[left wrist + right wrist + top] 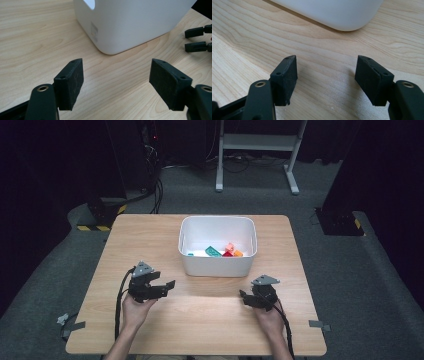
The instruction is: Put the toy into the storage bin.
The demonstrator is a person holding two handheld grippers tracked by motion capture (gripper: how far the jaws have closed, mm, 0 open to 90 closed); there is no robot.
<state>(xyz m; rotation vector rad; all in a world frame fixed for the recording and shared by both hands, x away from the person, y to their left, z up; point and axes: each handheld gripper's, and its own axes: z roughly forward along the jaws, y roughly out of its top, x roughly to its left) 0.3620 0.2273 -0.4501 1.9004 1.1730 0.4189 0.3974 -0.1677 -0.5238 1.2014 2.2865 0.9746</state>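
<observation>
My left fingers (pixel 116 82) and right fingers (pixel 325 78) stand apart, empty, near the surface's (pixel 150 235) front edge; lunging forward could shove the white bin (pixel 217 265) backward.

A light wooden counter (pixel 150 235) with rounded corners stands on a grey carpeted floor (pixel 350 270). Beyond it the room falls into darkness, with black drapes or panels along the back and both sides. A white metal frame (pixel 257 142) on two feet stands at the far end, dark cables (pixel 157 190) trailing across the floor to its left. Yellow-and-black striped bases (pixel 100 226) sit by the counter's far left corner and at the right (pixel 356 224). Grey tape tabs (pixel 320 324) stick out at the counter's near edges
</observation>
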